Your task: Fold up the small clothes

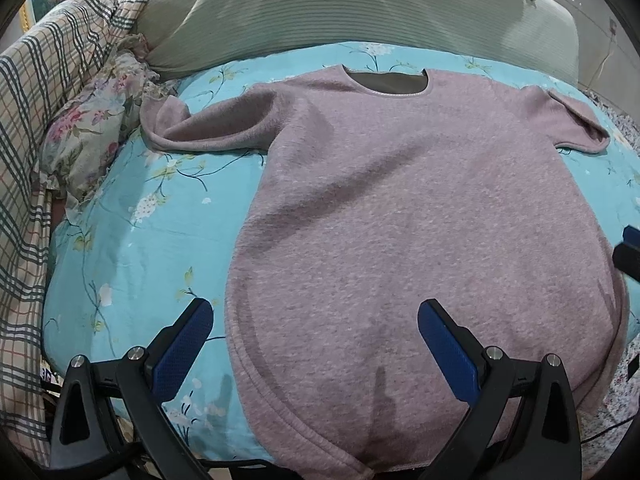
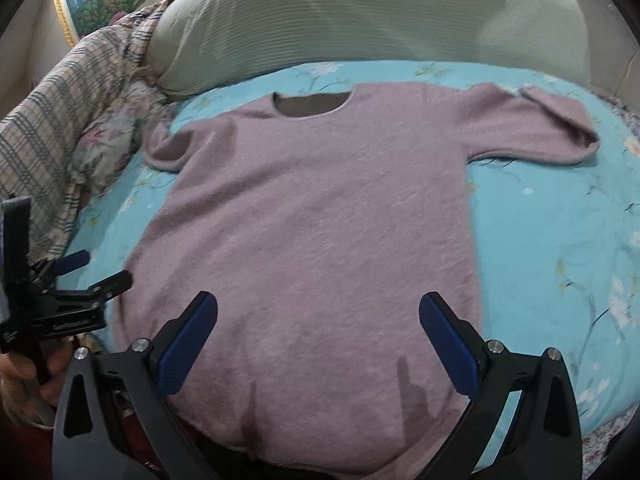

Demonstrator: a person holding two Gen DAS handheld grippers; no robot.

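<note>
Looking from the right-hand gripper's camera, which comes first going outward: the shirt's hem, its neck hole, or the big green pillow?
From the right gripper:
1. Hem, just below the fingers.
2. Neck hole, at the shirt's far end.
3. Green pillow, beyond the shirt.

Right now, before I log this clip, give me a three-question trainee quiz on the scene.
1. True or false: the pink sweater lies spread flat, neck hole away from the cameras.
2. What are the jaws of the left gripper and right gripper holding?
A) a sleeve
B) the hem
C) nothing
3. Fill in: the sweater rests on a turquoise ___ sheet.

Key: 1 true; 2 C, both stand open above the hem end; 3 floral.
</note>
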